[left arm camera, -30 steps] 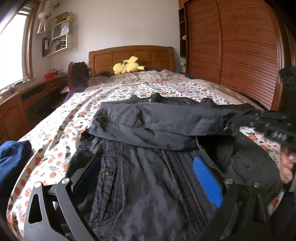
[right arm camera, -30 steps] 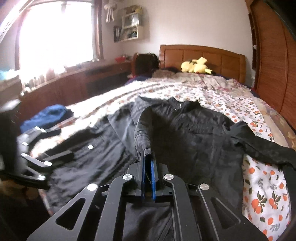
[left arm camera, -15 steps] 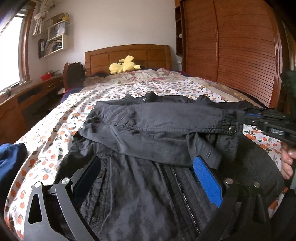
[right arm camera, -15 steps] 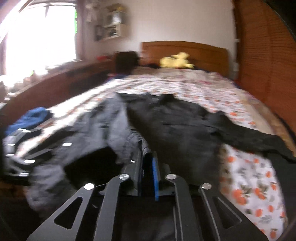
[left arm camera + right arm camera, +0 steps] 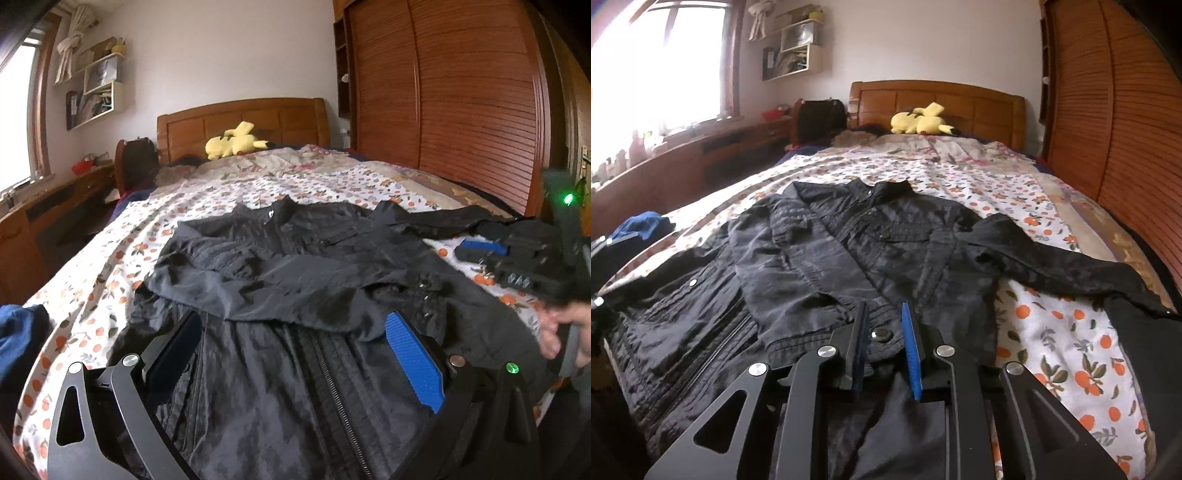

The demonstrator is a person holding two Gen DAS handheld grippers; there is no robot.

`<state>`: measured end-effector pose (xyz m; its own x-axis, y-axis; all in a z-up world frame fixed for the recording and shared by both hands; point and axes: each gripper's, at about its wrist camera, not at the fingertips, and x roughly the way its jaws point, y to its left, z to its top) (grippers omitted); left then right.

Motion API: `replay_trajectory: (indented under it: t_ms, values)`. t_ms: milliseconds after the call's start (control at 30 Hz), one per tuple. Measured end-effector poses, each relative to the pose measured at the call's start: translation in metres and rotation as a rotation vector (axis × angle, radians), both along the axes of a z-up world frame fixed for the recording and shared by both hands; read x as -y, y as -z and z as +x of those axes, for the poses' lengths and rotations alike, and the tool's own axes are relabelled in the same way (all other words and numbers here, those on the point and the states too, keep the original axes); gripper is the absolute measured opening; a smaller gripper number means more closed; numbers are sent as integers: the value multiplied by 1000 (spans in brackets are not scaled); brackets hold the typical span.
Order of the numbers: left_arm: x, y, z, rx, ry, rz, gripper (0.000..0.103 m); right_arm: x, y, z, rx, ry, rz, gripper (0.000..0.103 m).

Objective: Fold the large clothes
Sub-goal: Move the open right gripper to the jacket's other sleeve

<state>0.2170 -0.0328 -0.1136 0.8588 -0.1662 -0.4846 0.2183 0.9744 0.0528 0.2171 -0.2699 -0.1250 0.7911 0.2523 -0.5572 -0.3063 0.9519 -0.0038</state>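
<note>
A: Jacket (image 5: 849, 251), black, one item, spread front-up on the bed (image 5: 1052, 332), collar toward the headboard (image 5: 938, 99). Left sleeve (image 5: 280, 288) folded across the chest; right sleeve (image 5: 1063, 266) still stretched out over the bedspread, away from the window side.

B: Grippers?

A: Right gripper (image 5: 884, 325): jaws narrowly parted, having just been opening, the folded sleeve's snap cuff (image 5: 882, 335) lying loose between the pads, not pinched. Left gripper (image 5: 291, 332): jaws wide, hovering over the zip below the folded sleeve, holding nothing.

B: Risks, as judged?

A: Cuff may catch on a pad as the right gripper withdraws and drag the sleeve off the chest, undoing the fold. Thick fabric may spring back. Outstretched sleeve lies near the bed's edge, farthest from the window; a careless grab could tip it over the side.
</note>
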Motion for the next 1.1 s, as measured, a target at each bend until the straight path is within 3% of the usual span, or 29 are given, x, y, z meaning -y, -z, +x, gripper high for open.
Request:
replay_trajectory:
  t_ms: [300, 367, 533, 633, 1100]
  values:
    - [9, -16, 4, 32, 31, 12, 100, -2, -4, -1, 3, -8, 27, 19]
    - [11, -14, 10, 32, 34, 10, 100, 0, -4, -1, 5, 1, 32, 25]
    - [17, -1, 29, 33, 53, 17, 100, 4, 2, 4, -8, 29, 33, 28]
    - [19, 9, 43, 25, 63, 11, 100, 6, 6, 7, -15, 48, 31, 37]
    - [24, 53, 76, -11, 78, -11, 100, 9, 12, 17, -29, 78, 46, 41]
